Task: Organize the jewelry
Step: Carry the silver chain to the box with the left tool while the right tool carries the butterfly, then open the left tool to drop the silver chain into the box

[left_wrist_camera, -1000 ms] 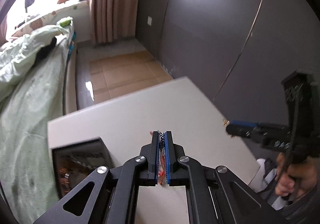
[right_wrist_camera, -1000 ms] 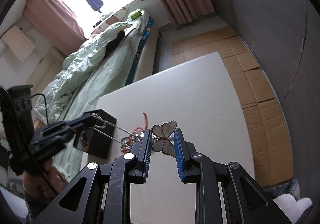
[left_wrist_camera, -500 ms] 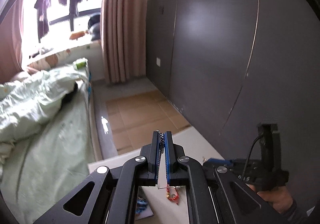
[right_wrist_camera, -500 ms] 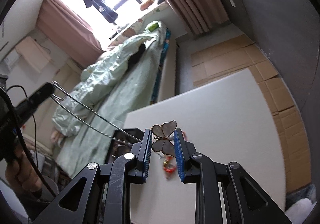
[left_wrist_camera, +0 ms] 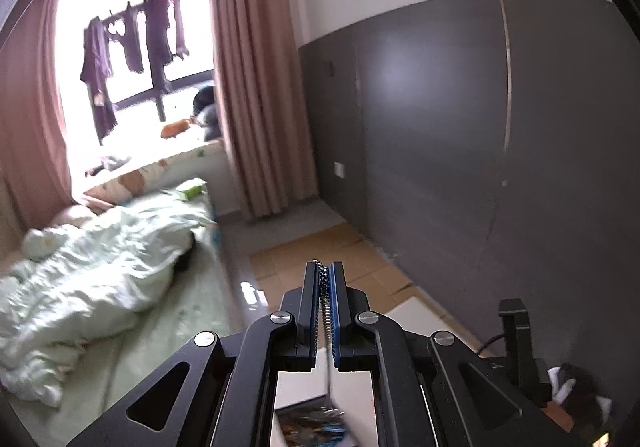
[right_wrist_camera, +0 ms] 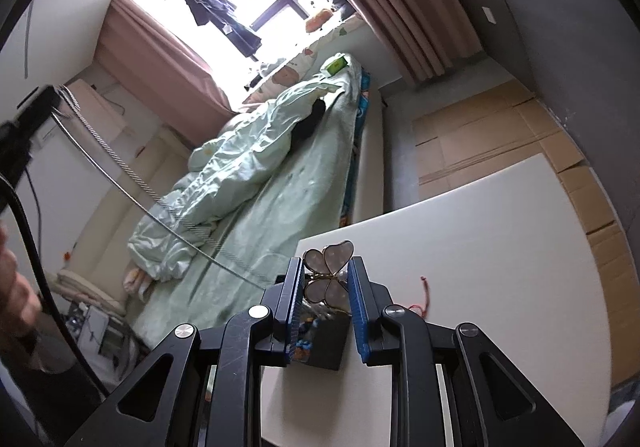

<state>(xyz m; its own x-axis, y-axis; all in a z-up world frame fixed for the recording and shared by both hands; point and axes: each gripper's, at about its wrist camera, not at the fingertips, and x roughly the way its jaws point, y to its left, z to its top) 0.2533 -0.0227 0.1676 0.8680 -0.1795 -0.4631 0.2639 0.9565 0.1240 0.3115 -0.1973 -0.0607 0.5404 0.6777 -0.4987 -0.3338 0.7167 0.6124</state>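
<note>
My left gripper (left_wrist_camera: 324, 271) is shut on a silver chain necklace (left_wrist_camera: 325, 311), held high; the chain hangs down toward a black jewelry box (left_wrist_camera: 312, 423) below. In the right wrist view the chain (right_wrist_camera: 132, 175) stretches taut from the left gripper (right_wrist_camera: 36, 103) at upper left down to the box (right_wrist_camera: 320, 343). My right gripper (right_wrist_camera: 325, 271) is shut on a pearly butterfly hair clip (right_wrist_camera: 328, 279), just above the box on the white table (right_wrist_camera: 500, 267). A red string bracelet (right_wrist_camera: 424, 295) lies on the table right of the box.
A bed with a green duvet (right_wrist_camera: 260, 175) stands left of the table. Brown cardboard (right_wrist_camera: 500, 135) covers the floor beyond it. A grey panelled wall (left_wrist_camera: 480, 147) is on the right, and pink curtains (left_wrist_camera: 256, 87) hang by the window.
My left gripper has risen and tilted up, pulling the chain long and taut out of the box. My right gripper, still holding the butterfly clip, has moved over the box.
</note>
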